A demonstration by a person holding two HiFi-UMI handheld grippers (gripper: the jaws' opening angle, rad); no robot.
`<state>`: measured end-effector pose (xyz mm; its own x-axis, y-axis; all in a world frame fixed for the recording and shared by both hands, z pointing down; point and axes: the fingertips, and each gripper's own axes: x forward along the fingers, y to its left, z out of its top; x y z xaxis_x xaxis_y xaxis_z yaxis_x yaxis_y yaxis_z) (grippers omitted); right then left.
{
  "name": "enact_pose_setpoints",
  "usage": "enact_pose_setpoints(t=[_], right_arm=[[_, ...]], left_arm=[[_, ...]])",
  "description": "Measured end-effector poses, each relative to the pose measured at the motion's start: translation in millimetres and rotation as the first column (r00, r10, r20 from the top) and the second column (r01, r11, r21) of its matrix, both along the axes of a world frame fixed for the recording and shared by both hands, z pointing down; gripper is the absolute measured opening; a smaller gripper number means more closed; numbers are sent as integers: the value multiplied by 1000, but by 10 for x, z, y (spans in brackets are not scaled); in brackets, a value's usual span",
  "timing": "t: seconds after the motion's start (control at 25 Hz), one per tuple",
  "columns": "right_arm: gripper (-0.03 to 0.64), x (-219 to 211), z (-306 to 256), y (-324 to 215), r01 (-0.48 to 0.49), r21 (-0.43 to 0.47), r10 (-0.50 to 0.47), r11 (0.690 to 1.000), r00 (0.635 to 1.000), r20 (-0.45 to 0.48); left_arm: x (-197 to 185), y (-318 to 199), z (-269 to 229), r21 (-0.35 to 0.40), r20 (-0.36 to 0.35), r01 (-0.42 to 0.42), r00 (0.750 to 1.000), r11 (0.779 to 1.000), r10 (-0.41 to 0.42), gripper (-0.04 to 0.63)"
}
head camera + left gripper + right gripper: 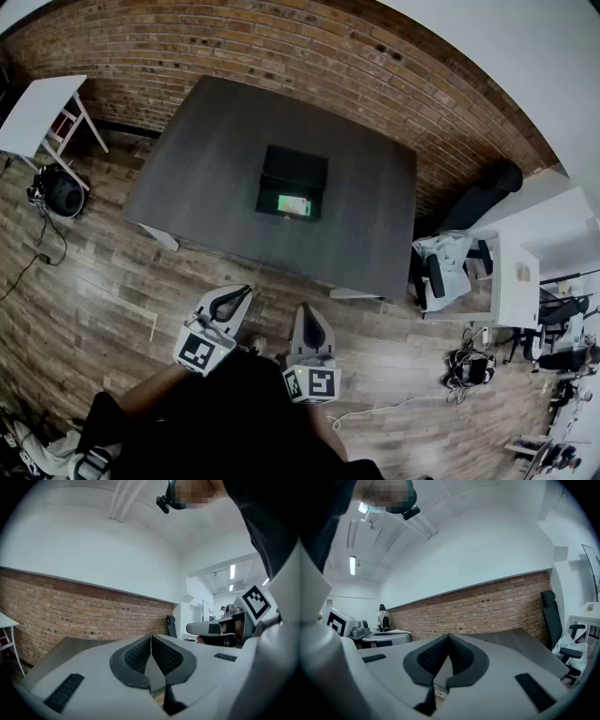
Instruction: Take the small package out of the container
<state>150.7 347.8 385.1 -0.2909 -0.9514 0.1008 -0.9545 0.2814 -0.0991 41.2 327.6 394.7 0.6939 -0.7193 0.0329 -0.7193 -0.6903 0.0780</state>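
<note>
A black open container (292, 182) stands in the middle of a dark grey table (206, 178). A small green package (294, 204) lies inside it near the front wall. Both grippers are held low over the wooden floor, well short of the table's near edge. My left gripper (246, 290) is shut with nothing in it; its pads meet in the left gripper view (151, 637). My right gripper (308, 307) is also shut and empty, pads together in the right gripper view (448, 636). Both point up toward the table edge and the brick wall.
A brick wall (309, 47) runs behind the table. A white side table (37, 108) stands at the far left. A black office chair (483, 197) and a white desk (520, 272) with cables on the floor are at the right. Wooden floor (112, 281) lies between me and the table.
</note>
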Motion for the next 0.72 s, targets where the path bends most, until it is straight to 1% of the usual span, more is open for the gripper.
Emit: enact_pose_setpoints(t=[0.16,0.56,0.72], right_arm=[[23,19,27,34,-13,-8,13,1000,1000,8],[23,-14,58,58,-3,3,3,1000,1000,-1],[23,-36,16,26,-5,15,5,1000,1000,27]], left_arm=[[6,14,-15,22,3,-3,1000,1000,3,38],[-22,33,2,21,-3,-2,1000,1000,3,38],[-36,10,-7,24,7,-10,1000,1000,10,38]])
